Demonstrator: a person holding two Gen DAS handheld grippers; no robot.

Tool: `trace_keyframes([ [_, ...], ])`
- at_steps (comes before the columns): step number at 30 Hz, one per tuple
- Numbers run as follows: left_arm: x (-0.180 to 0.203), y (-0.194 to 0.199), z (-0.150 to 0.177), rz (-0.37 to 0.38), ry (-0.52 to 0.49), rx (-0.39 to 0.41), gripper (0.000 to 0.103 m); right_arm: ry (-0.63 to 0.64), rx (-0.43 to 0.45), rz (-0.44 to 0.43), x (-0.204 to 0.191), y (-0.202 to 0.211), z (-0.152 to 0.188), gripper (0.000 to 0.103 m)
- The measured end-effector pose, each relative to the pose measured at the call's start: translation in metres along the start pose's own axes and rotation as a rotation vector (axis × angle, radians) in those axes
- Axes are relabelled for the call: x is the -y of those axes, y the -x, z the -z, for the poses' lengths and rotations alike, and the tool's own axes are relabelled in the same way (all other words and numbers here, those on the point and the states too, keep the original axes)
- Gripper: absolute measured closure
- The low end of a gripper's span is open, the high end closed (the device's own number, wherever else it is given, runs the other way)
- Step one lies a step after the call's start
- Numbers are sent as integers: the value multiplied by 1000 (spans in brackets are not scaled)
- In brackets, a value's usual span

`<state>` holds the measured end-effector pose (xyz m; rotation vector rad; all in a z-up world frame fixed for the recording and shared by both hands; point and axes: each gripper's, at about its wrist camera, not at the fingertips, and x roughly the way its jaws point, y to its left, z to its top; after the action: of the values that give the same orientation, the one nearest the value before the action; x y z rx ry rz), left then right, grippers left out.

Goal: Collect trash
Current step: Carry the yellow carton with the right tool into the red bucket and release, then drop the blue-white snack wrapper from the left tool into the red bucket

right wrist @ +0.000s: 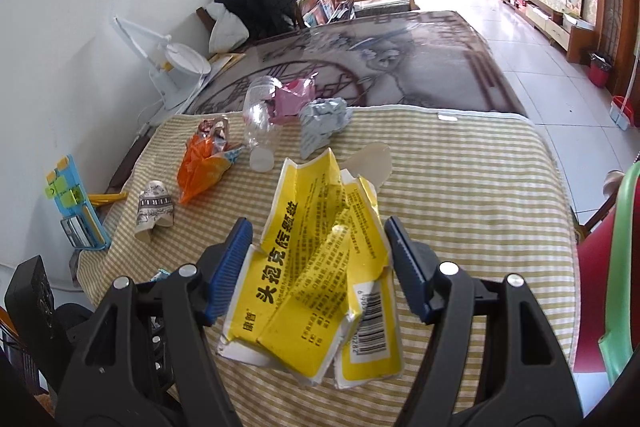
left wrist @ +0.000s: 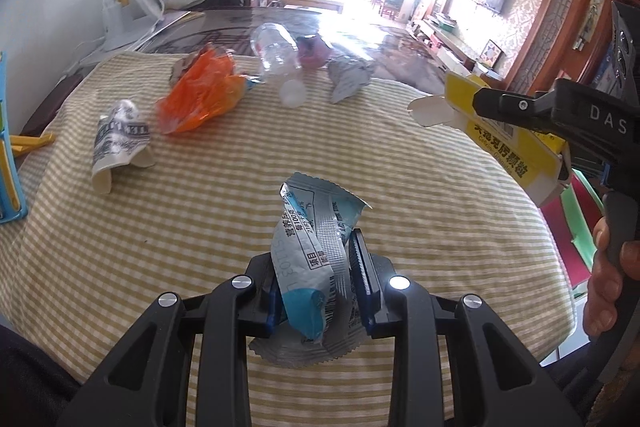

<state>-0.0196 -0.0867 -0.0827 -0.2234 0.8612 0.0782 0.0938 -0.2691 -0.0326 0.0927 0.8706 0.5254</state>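
Observation:
My left gripper [left wrist: 318,283] is shut on a crumpled silver and blue wrapper [left wrist: 316,267], held above the striped cloth [left wrist: 240,187]. My right gripper [right wrist: 320,263] is shut on a flattened yellow medicine box [right wrist: 316,287]; it also shows in the left wrist view [left wrist: 504,143] at the right, above the table's edge. On the cloth lie an orange plastic bag [left wrist: 204,91], a crushed paper cup [left wrist: 120,143], a clear plastic bottle [left wrist: 278,59], a grey crumpled wrapper [left wrist: 346,77] and a pink wrapper [right wrist: 292,99].
A white desk lamp [right wrist: 176,67] stands at the back left by the wall. A blue stationery holder [right wrist: 76,203] sits at the cloth's left edge. The dark glass table top [right wrist: 400,67] extends beyond the cloth. A red and green chair [right wrist: 608,267] stands at the right.

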Motion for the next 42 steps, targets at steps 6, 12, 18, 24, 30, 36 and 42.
trace_keyframes([
  [6, 25, -4, 3, 35, -44, -18, 76, -29, 40, 53, 26, 18, 2, 37],
  [12, 47, -7, 10, 62, -85, -39, 76, -153, 126, 187, 93, 58, 6, 37],
  [18, 71, -8, 14, 97, -122, -52, 76, -374, 191, 299, 175, 100, 25, 37],
  [24, 103, -13, 13, 148, -166, -64, 76, -499, 222, 410, 215, 119, 42, 35],
  [30, 146, -20, 7, 234, -210, -75, 76, -550, 263, 479, 226, 131, 46, 13],
  [36, 209, -30, -17, 405, -248, -92, 76, -585, 427, 616, 227, 170, 56, 5],
  [42, 281, -36, -38, 527, -340, -76, 76, -717, 588, 678, 247, 208, 73, 5],
])
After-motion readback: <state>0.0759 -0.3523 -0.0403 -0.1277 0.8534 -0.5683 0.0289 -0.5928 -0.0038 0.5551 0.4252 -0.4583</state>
